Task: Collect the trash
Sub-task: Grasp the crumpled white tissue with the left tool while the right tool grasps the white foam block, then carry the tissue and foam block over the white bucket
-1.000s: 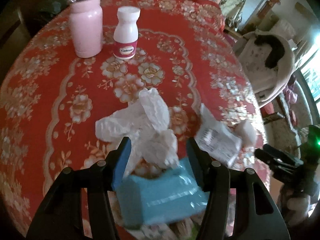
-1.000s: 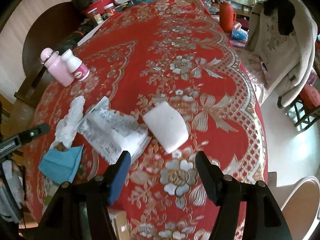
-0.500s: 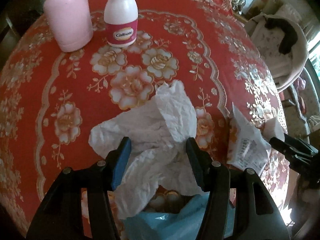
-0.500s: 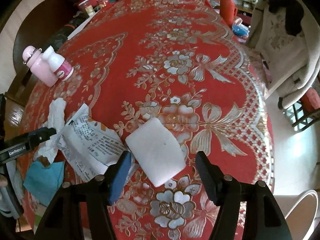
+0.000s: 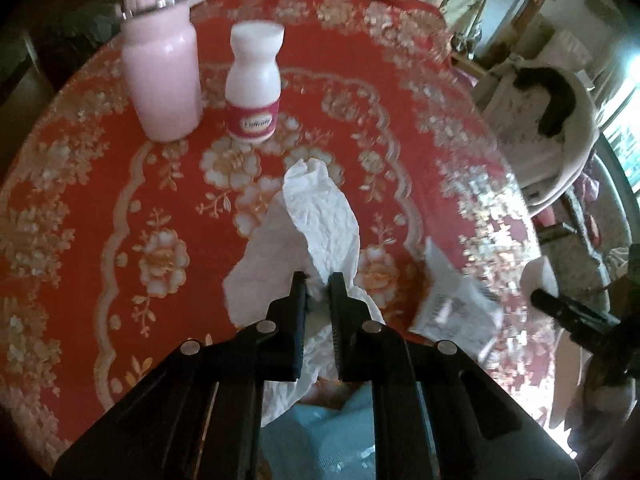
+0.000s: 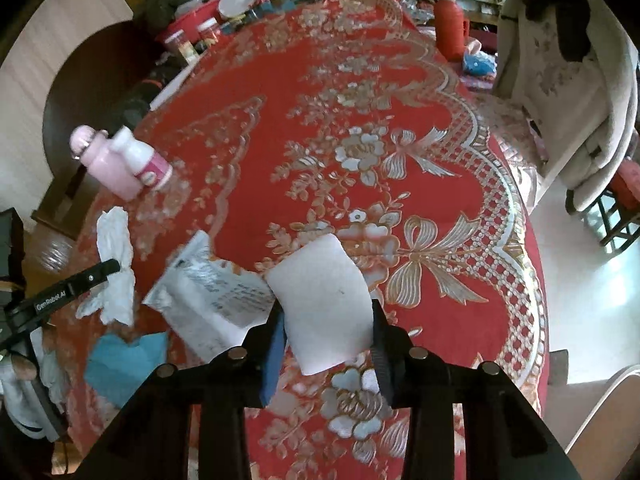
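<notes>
Left gripper (image 5: 318, 286) has just snapped shut on the crumpled white tissue (image 5: 320, 216); a second ago its fingers (image 5: 298, 296) stood wide on either side of it. Now both pads pinch the tissue's near end. The rest of the tissue lies out over the red floral tabletop (image 5: 100, 200), away from the camera. That grasp looks secured, so the next step for it is likely lift-off.

Right gripper (image 6: 326, 320) is closing at this moment around the white folded pad (image 6: 324, 292), which sits between its fingers (image 6: 276, 340). A second ago the pad lay ahead of open fingers; now it fills the gap, both pads at its edges. Cannot tell whether it is firmly pressed yet, as it looks bowed upward but blur hides the contact.

Still loose on the tabletop: a printed wrapper (image 6: 212, 300) just left of the pad, overlapping its edge, and a blue packet (image 6: 124, 360) at the near edge below the tissue. The pink bottle (image 5: 160, 60) and white pill bottle (image 5: 254, 84) stand upright together at the far side, probably not trash.

So two of four trash items are being taken at once, and the wrapper and blue packet remain. No bin is visible in either view. Risk: the tissue may tear or the pad may slip when raised.
</notes>
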Demonstrator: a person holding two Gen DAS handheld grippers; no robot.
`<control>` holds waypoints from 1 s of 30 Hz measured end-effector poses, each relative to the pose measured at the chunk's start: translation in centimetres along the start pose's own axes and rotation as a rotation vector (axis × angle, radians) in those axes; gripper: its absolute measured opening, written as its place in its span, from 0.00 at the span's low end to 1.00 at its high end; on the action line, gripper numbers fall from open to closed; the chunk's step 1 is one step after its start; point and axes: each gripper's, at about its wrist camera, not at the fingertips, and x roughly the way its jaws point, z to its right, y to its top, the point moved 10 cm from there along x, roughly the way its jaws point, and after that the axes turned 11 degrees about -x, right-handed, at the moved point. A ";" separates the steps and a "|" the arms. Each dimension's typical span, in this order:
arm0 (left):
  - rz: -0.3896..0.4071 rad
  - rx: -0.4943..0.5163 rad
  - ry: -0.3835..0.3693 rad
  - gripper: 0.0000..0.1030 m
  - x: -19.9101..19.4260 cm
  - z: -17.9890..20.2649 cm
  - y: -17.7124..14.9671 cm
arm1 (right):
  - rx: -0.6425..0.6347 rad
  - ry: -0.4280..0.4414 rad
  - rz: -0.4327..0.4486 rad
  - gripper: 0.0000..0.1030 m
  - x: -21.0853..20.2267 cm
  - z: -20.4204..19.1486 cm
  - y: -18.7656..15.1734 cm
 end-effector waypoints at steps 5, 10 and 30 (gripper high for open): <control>0.038 0.028 -0.026 0.08 -2.9 2.0 -0.6 | -0.018 0.017 0.015 0.36 -1.4 -1.4 -0.9; 0.049 0.052 -0.043 0.08 -4.4 4.1 -2.3 | -0.025 0.021 0.014 0.37 -2.2 -2.3 -2.6; 0.046 0.227 -0.100 0.08 -7.1 14.7 -10.8 | 0.033 0.007 0.063 0.37 -8.2 0.9 -9.2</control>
